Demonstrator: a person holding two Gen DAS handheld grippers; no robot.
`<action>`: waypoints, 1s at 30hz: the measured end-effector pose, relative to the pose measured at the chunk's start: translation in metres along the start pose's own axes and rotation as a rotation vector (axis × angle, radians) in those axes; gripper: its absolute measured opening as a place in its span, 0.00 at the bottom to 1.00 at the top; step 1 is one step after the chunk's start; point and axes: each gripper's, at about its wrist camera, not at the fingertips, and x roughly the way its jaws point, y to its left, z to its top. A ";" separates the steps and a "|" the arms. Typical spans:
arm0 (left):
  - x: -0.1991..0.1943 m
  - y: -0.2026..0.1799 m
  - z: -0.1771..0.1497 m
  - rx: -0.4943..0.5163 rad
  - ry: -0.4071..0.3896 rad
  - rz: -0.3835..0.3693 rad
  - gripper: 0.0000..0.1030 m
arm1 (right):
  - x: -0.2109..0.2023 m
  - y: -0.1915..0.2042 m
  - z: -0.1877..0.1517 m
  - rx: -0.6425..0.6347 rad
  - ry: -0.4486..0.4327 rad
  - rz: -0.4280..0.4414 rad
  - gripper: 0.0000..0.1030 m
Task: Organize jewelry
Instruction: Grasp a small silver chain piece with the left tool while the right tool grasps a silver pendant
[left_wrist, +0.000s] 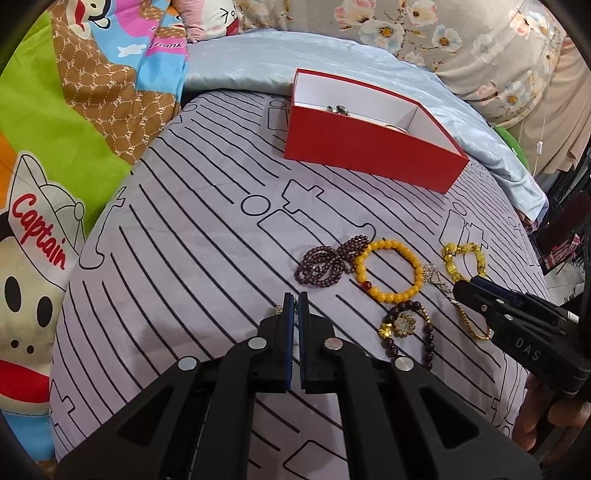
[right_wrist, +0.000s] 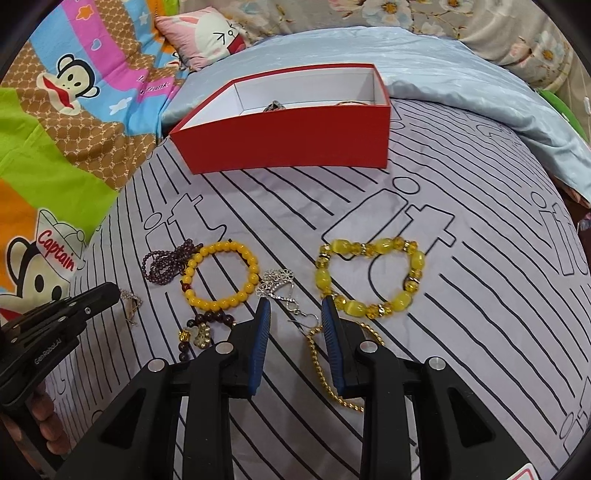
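Observation:
A red box (left_wrist: 369, 147) (right_wrist: 295, 144) stands open at the far side of the striped sheet, with a metal piece (right_wrist: 275, 106) inside. In front of it lie an orange bead bracelet (left_wrist: 388, 243) (right_wrist: 225, 245), a yellow glassy bracelet (right_wrist: 323, 277) (left_wrist: 452, 266), dark purple beads (left_wrist: 321, 264) (right_wrist: 166, 266), a brown bracelet with a gold charm (left_wrist: 402, 325) (right_wrist: 199, 332) and a gold chain (right_wrist: 321, 369). My right gripper (right_wrist: 295, 310) (left_wrist: 469, 286) hangs open over a silver earring (right_wrist: 295, 308), pads apart from it. My left gripper (left_wrist: 294, 302) (right_wrist: 110, 293) is shut on a small silver-gold piece (right_wrist: 129, 306).
A cartoon monkey quilt (left_wrist: 55, 184) covers the left side. A pale blue blanket (right_wrist: 480, 74) and a floral cloth (left_wrist: 443, 37) lie behind the box, with a pink pillow (right_wrist: 207, 37) at the back. A person's hand (left_wrist: 535, 417) holds the right gripper.

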 end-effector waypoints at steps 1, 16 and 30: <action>0.000 0.001 -0.001 -0.002 0.004 -0.002 0.01 | 0.002 0.001 0.000 -0.002 0.003 0.003 0.26; 0.001 -0.001 -0.001 -0.009 0.014 -0.012 0.01 | 0.024 0.002 0.007 -0.020 0.033 0.040 0.12; -0.001 -0.005 0.003 -0.008 0.010 -0.026 0.01 | 0.013 0.001 0.003 -0.010 0.019 0.070 0.07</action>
